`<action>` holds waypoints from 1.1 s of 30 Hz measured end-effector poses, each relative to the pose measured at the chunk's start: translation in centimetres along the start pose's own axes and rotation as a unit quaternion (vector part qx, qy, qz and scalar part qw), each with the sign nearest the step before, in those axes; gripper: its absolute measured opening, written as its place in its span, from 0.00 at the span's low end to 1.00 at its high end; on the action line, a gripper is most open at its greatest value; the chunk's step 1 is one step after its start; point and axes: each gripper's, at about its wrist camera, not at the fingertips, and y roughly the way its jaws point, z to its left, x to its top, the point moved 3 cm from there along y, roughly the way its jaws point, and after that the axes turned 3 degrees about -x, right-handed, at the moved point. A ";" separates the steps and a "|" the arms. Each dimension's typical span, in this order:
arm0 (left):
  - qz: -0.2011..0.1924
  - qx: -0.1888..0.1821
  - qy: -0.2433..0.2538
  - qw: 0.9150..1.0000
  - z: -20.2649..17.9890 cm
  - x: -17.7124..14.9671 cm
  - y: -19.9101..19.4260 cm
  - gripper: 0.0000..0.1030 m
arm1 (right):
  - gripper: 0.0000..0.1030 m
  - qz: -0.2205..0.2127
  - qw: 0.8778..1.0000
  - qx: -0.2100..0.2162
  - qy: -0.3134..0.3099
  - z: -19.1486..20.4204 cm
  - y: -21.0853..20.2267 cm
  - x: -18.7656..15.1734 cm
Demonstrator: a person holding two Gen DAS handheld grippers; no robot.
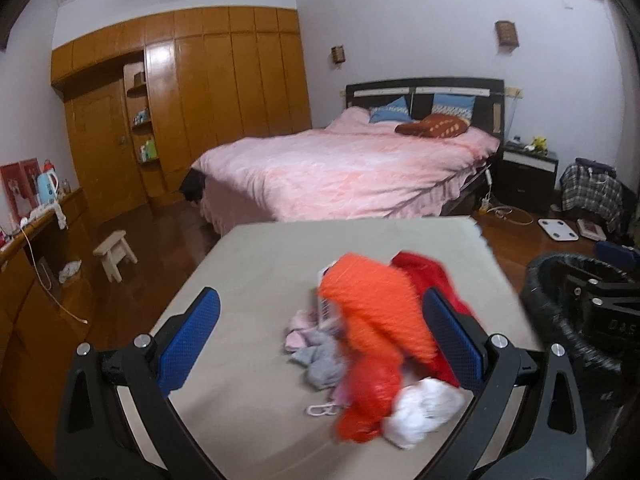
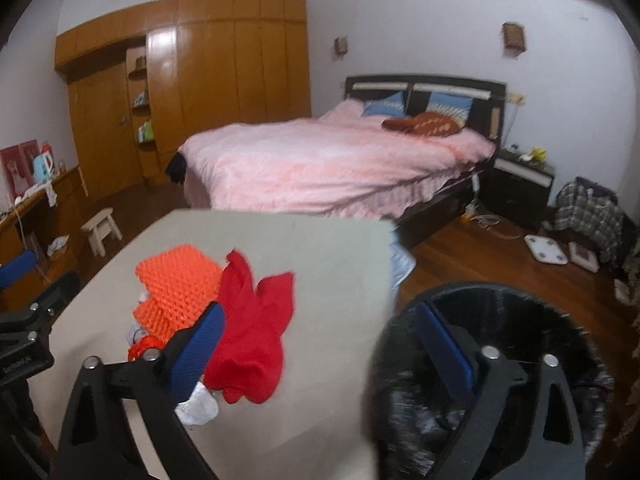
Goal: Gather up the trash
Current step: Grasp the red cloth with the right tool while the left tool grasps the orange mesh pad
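A heap of trash lies on the beige table (image 1: 248, 264): an orange foam net (image 1: 372, 312), a red bag (image 1: 432, 276), a crumpled white paper (image 1: 424, 412) and grey-pink tissues (image 1: 316, 352). My left gripper (image 1: 320, 296) is open, its blue pads either side of the heap and not pressing on it. In the right wrist view the orange net (image 2: 180, 280), the red bag (image 2: 252, 336) and the white paper (image 2: 198, 404) lie by the left finger. My right gripper (image 2: 320, 312) is open and holds nothing; its right finger hangs over the black-lined bin (image 2: 500, 320).
The bin (image 1: 560, 308) stands off the table's right edge. Beyond the table is a pink bed (image 1: 340, 168), with a wooden wardrobe (image 1: 200, 92) and a small stool (image 1: 114, 252) to the left. A white scale (image 2: 546, 250) and a pile of clothes (image 2: 588, 212) lie on the floor.
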 end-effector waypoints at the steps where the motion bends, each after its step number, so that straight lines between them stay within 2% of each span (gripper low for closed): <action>1: 0.003 0.002 -0.006 1.000 0.6 -0.4 0.7 0.95 | 0.87 0.008 1.000 0.006 -0.001 0.5 1.1 -0.3; 7: 0.018 0.008 -0.018 1.000 2.0 -2.1 3.1 0.95 | 0.75 0.053 0.998 0.028 -0.013 2.6 6.0 -2.1; 13: 0.029 0.005 -0.025 0.999 2.5 -2.8 4.7 0.93 | 0.64 0.076 0.995 0.062 -0.032 5.2 8.3 -2.9; 16: 0.033 0.004 -0.023 0.999 2.2 -3.0 5.4 0.92 | 0.55 0.086 0.993 0.070 -0.045 6.0 9.4 -3.3; 18: 0.037 0.001 -0.024 0.999 2.0 -3.1 5.7 0.89 | 0.37 0.100 0.991 0.084 -0.039 6.2 10.2 -3.8; 19: 0.039 -0.001 -0.025 0.999 2.0 -3.1 5.9 0.85 | 0.31 0.108 0.989 0.094 -0.036 6.2 10.6 -4.0; 20: 0.041 -0.002 -0.025 0.999 1.9 -3.1 5.9 0.80 | 0.18 0.114 0.988 0.100 -0.035 6.2 10.8 -4.1; 21: 0.045 -0.007 -0.025 0.999 1.8 -3.1 6.2 0.79 | 0.08 0.118 0.987 0.107 -0.035 6.1 11.0 -4.1; 28: 0.051 -0.035 -0.016 0.998 0.2 -2.9 7.0 0.75 | 0.05 0.082 0.989 0.122 -0.023 4.8 9.0 -2.2; 33: 0.067 -0.063 -0.009 0.996 -1.7 -2.6 8.9 0.68 | 0.05 0.079 0.990 0.117 -0.012 3.7 9.2 -1.2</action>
